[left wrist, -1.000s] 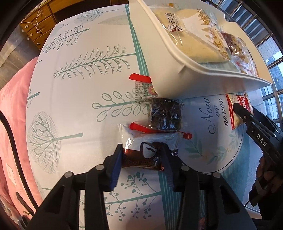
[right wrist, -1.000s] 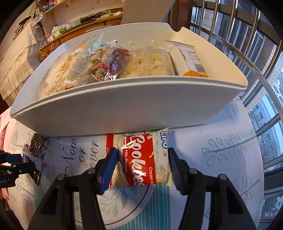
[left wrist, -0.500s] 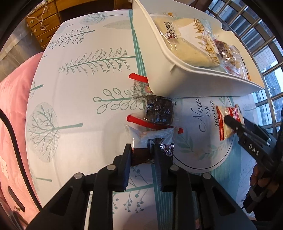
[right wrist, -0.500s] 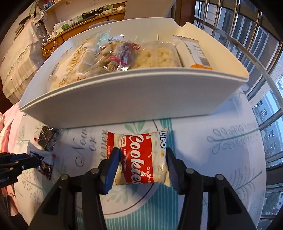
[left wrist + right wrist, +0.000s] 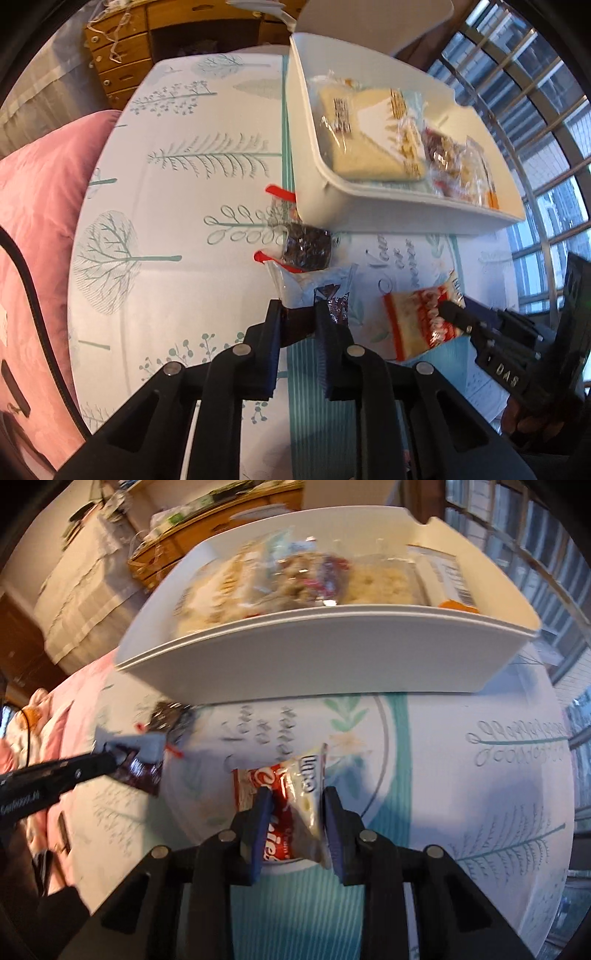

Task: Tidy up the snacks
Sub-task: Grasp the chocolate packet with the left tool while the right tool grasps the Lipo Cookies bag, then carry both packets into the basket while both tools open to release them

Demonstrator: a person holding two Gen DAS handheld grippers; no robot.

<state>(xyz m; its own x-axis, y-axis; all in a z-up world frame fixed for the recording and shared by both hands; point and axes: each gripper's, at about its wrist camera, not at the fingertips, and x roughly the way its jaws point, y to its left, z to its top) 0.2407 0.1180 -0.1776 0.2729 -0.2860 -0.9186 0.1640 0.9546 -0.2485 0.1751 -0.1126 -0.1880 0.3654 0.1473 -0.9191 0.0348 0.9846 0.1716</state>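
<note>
My left gripper [image 5: 300,319] is clamped on a dark brown snack packet [image 5: 314,295] with a clear top, and it looks lifted a little above the tablecloth [image 5: 177,206]. My right gripper [image 5: 293,812] is pinched tight on the red and white cookie packet [image 5: 291,797], which crumples between the jaws and also seems to be off the cloth. So both hands have a load, and neither one is in the white bin [image 5: 332,653] yet.

The bin stands at the far side of the table, past both packets. It already holds several bags: a big pale one [image 5: 365,147], some mixed reddish ones and one with an orange corner. I judge the sorting to be well past the middle.

What is left, as far as I can see: carry these two packets over the near wall of the bin and let go, then fetch the black packet [image 5: 308,245] and the clear one with a red edge [image 5: 280,206] that lie on the cloth just beside the bin's near corner
</note>
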